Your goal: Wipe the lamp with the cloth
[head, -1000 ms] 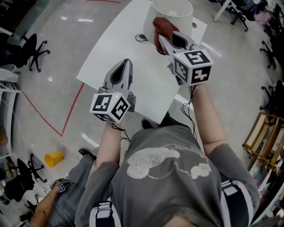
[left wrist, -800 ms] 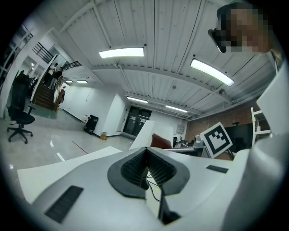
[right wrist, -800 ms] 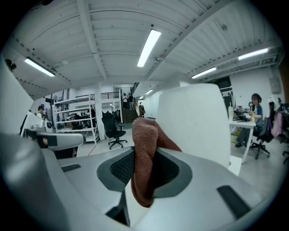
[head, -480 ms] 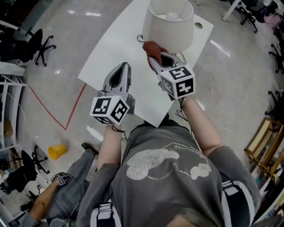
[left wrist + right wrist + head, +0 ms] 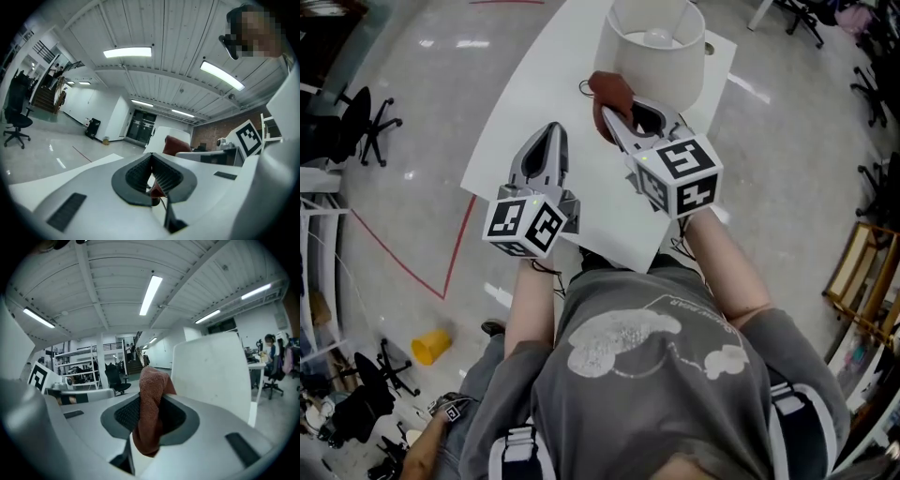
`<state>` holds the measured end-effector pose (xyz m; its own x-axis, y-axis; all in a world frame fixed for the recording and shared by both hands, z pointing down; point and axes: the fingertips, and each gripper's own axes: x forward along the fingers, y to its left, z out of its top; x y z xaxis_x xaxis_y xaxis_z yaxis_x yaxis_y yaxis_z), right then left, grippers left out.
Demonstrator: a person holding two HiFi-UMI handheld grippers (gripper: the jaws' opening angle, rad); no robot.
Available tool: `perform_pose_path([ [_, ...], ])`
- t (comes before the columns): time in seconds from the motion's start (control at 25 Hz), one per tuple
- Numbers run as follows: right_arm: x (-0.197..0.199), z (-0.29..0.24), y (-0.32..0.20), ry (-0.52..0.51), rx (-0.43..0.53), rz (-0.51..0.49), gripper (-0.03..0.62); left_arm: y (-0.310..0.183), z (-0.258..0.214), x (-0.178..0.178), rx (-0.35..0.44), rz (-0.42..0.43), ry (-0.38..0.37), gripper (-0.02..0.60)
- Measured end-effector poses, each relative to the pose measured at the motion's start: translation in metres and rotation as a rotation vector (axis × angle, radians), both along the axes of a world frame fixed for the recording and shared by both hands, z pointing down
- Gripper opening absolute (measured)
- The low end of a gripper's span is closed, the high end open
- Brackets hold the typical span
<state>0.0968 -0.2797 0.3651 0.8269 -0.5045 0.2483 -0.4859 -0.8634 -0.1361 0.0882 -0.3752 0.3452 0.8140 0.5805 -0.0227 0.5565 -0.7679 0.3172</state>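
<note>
While right gripper (image 5: 623, 112) clamps cloth (image 5: 607, 92) beside lamp (image 5: 652, 66), lamp base unseen, left gripper (image 5: 548, 133) clenched empty.

Table (image 5: 534, 122): white top, one piece, corners rounded.
- Lamp (image 5: 661, 75): white drum shade, bulb showing inside; stands at the far end.
- Cable (image 5: 584, 88): thin, dark, looped; lies on the top just beside the lamp.

Floor (image 5: 422, 84): pale grey, glossy, ceiling lights reflected in it.
- Red line (image 5: 394, 253): marked on the floor, angled, running in under the table's near edge.
- Yellow cup (image 5: 431, 346): lies on its side, well apart from the table.
- Chair (image 5: 358, 117): black, on castors, left of the table.
</note>
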Motion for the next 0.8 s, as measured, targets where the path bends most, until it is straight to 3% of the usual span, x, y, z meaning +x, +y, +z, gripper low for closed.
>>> perform_pose_path([
  [0.12, 0.007, -0.039, -0.004, 0.082, 0.004, 0.066, 0.097, -0.004, -0.01, 0.014, -0.001, 0.072, 0.022, 0.008],
  [0.32, 0.027, -0.089, -0.002, 0.2, -0.071, 0.188, 0.097, -0.006, -0.019, 0.034, -0.042, 0.156, 0.026, 0.008],
  [0.6, 0.073, -0.083, -0.002, 0.169, -0.147, 0.361, 0.097, -0.018, -0.019, 0.06, -0.06, 0.249, 0.032, 0.007],
  [0.8, 0.087, -0.067, -0.006, 0.143, -0.171, 0.416, 0.097, -0.019, -0.013, 0.072, -0.061, 0.293, 0.015, 0.008],
])
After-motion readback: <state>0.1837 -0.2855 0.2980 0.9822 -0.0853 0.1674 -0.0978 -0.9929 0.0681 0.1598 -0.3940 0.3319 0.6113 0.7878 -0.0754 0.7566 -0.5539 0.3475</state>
